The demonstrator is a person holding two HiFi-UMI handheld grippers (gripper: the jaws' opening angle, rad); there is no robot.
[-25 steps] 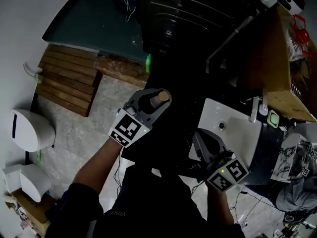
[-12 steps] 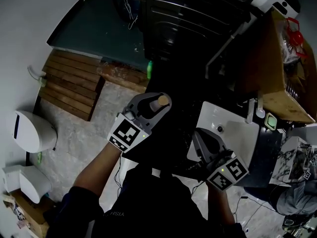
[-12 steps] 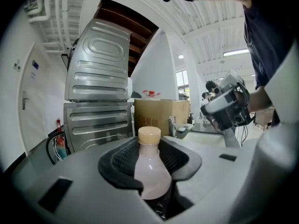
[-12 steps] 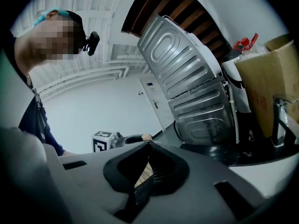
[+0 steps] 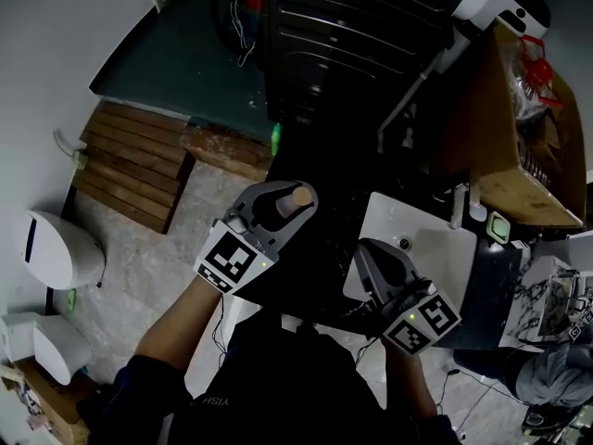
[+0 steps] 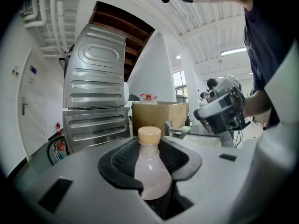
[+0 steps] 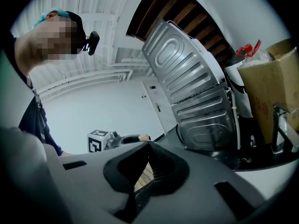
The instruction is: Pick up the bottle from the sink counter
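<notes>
One grip made: left gripper (image 5: 283,199) clamped fairly wide on the bottle (image 5: 298,196), centre of the head view, long axis along the jaws, cap outermost. Right gripper (image 5: 369,251) lower right of centre, tips pinched together, nothing between. Further right, white sink counter (image 5: 435,248), apart from the bottle. Judged lifted; only carrying off left. Count: two grippers, one bottle, one sink.

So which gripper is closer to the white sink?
Right. The right gripper hangs just beside the sink; the left gripper, holding the bottle, is farther off to that side.
</notes>
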